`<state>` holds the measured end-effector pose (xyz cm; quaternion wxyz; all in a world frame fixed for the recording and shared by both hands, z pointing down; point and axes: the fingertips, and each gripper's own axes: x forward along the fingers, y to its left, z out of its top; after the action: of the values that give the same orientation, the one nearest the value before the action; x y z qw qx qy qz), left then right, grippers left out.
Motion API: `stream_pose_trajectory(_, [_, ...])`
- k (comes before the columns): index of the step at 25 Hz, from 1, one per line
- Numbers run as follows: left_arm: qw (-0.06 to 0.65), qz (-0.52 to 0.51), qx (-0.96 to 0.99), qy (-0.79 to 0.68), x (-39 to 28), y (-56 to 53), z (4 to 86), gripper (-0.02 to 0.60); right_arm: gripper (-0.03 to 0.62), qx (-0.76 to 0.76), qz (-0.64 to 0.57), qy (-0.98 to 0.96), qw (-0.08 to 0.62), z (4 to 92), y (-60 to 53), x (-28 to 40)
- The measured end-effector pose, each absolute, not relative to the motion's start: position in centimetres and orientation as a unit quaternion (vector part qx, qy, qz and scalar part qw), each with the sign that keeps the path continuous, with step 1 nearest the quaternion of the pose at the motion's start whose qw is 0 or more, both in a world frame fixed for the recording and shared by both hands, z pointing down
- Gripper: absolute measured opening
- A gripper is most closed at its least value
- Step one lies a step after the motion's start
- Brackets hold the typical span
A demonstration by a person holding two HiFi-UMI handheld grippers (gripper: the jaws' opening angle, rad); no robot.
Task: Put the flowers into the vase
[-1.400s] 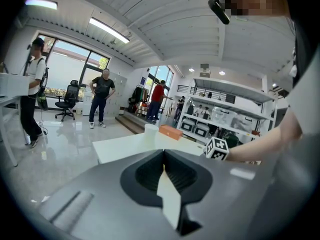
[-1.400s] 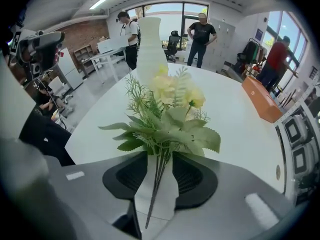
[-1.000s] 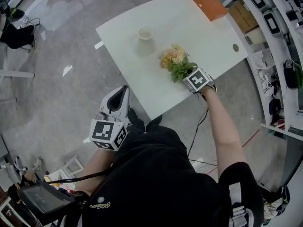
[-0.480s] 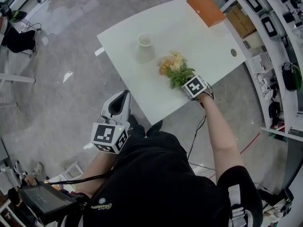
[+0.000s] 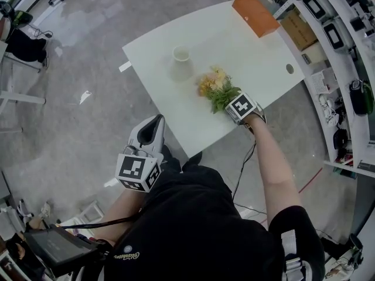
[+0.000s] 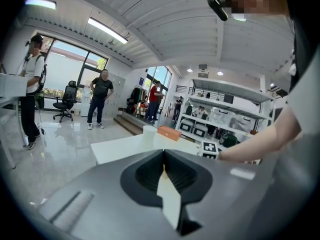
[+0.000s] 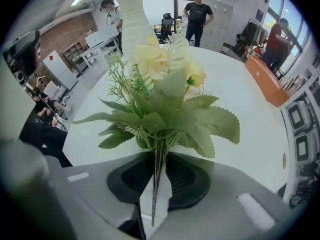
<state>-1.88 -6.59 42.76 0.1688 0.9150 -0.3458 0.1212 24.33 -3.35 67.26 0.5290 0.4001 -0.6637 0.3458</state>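
Observation:
A bunch of artificial flowers [image 5: 214,85] with yellow blooms and green leaves lies on the white table [image 5: 246,51], right of a white ribbed vase [image 5: 181,62] that stands upright and apart from it. My right gripper [image 5: 231,103] points steeply down at the foot of the bunch. In the right gripper view its jaws [image 7: 156,159] are closing, the pads pinching the thin green stems between them; the flowers [image 7: 165,99] fill the view and the vase [image 7: 134,19] rises behind. My left gripper [image 5: 157,120] hangs off the table's near edge, its jaws [image 6: 163,156] together and holding nothing.
An orange box [image 5: 255,15] lies at the table's far right corner. Shelves with equipment [image 5: 345,51] stand along the right side. Several people [image 6: 102,96] stand across the room beyond the table. A round cable hole [image 5: 289,68] sits near the table's right edge.

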Motion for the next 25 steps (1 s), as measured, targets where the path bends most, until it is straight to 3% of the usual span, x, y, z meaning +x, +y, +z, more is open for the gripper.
stream_pose_trajectory(8, [0.168, 0.119, 0.915, -0.348, -2.2, -6.6, 42.9, 0.008, 0.038, 0.421, 0.342, -0.668, 0.509, 66.5, -3.6, 24.5])
stream_pose_trajectory(14, [0.165, 0.116, 0.916, -0.347, -2.0, -6.8, 42.6, 0.008, 0.034, 0.482, 0.322, -0.684, 0.442, 63.2, -4.3, 24.8])
stream_pose_trajectory(17, [0.162, 0.113, 0.917, -0.347, -1.9, -7.0, 42.3, 0.008, 0.034, 0.526, 0.307, -0.694, 0.384, 60.6, -5.0, 24.8])
stream_pose_trajectory(25, [0.151, 0.102, 0.920, -0.347, -1.5, -7.1, 41.2, 0.008, 0.034, 0.637, 0.205, -0.729, 0.147, 48.4, -7.2, 23.9])
